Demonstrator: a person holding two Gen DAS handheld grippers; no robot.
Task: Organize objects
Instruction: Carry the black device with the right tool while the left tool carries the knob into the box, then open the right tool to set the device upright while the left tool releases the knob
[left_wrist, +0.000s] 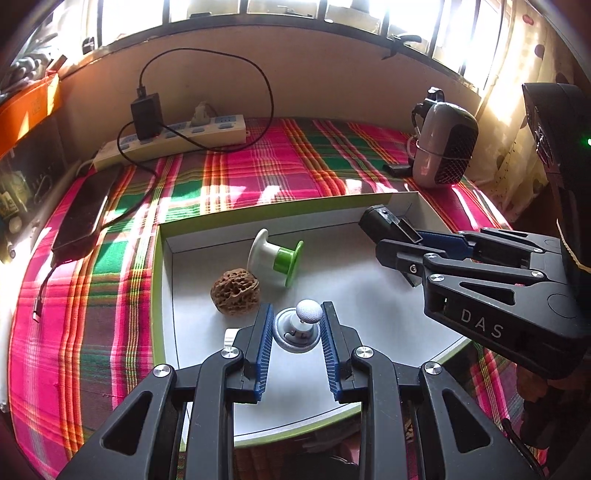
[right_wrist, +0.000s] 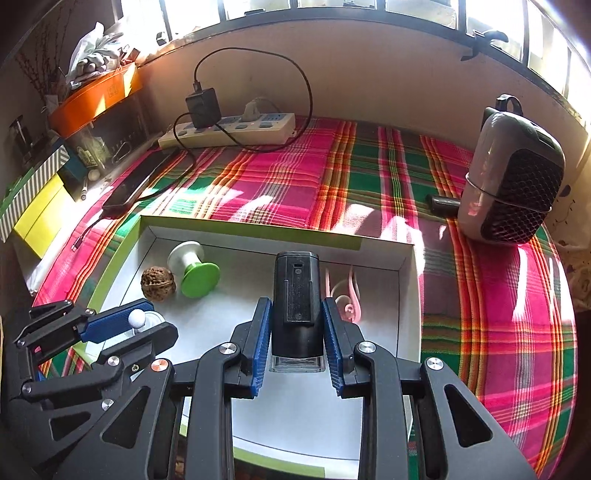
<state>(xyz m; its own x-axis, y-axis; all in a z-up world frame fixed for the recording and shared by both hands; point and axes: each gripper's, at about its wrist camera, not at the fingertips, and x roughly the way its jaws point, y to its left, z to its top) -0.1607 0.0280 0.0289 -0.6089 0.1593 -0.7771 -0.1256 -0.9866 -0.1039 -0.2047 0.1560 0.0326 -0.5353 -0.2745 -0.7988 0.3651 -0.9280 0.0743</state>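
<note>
A white box with a green rim (left_wrist: 162, 280) lies on the plaid cloth; it also shows in the right wrist view (right_wrist: 406, 295). Inside are a walnut (left_wrist: 235, 291), a white and green spool (left_wrist: 275, 260) and a pink earphone (right_wrist: 349, 295). My left gripper (left_wrist: 297, 317) is over the box, its blue pads on either side of a small grey suction mount with a white ball top (left_wrist: 308, 312), which it seems to hold. My right gripper (right_wrist: 297, 314) is shut on a black rectangular device (right_wrist: 295, 295) and holds it above the box floor.
A power strip with a black charger (left_wrist: 173, 136) lies at the back. A phone (left_wrist: 85, 210) lies on the left of the cloth. A grey and black speaker (right_wrist: 513, 181) stands at the right. An orange tray and boxes (right_wrist: 96, 96) are stacked at the far left.
</note>
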